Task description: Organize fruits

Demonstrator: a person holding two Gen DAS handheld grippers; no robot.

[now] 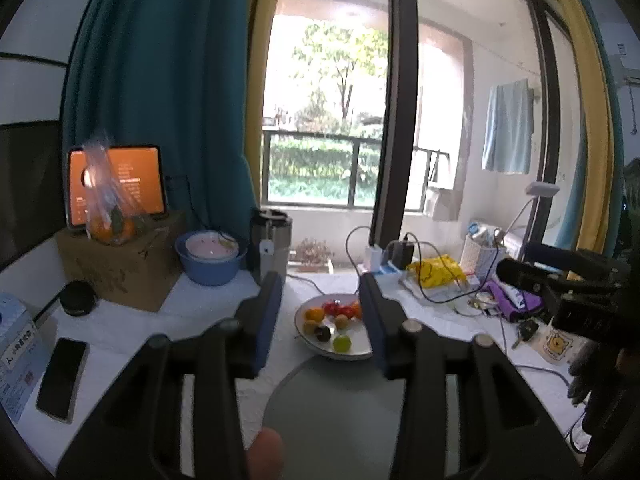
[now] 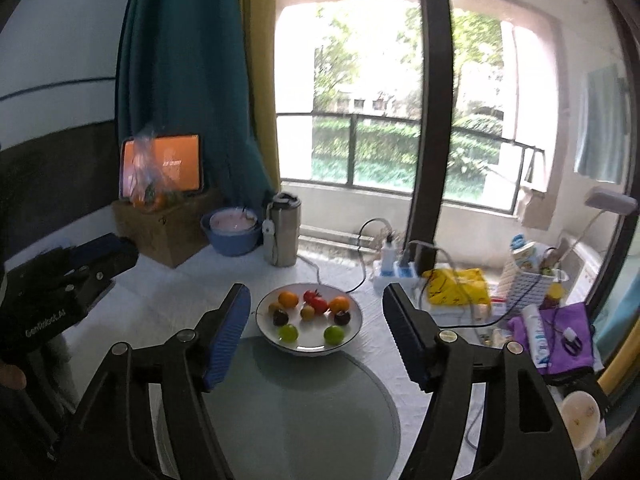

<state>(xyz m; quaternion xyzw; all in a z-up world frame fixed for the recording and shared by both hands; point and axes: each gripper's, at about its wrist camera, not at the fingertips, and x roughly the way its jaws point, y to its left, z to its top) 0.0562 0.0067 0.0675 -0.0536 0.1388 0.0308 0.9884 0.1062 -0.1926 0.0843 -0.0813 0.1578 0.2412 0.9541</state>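
White cloth covers the table; the fruit bowl [image 2: 309, 320] lies just beyond both empty, parted grippers, left gripper [image 1: 320, 312] and right gripper [image 2: 316, 328], centred ahead of the right.

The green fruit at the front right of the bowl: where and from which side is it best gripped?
Probably grip the green fruit across its round middle, coming from above, jaws left and right. It lies apart from the others, but the bowl rim blocks a low approach.

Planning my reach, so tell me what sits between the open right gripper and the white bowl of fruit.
Only the near grey-green round glass disc; the right gripper and the white fruit bowl have nothing else between them, in the right wrist view.
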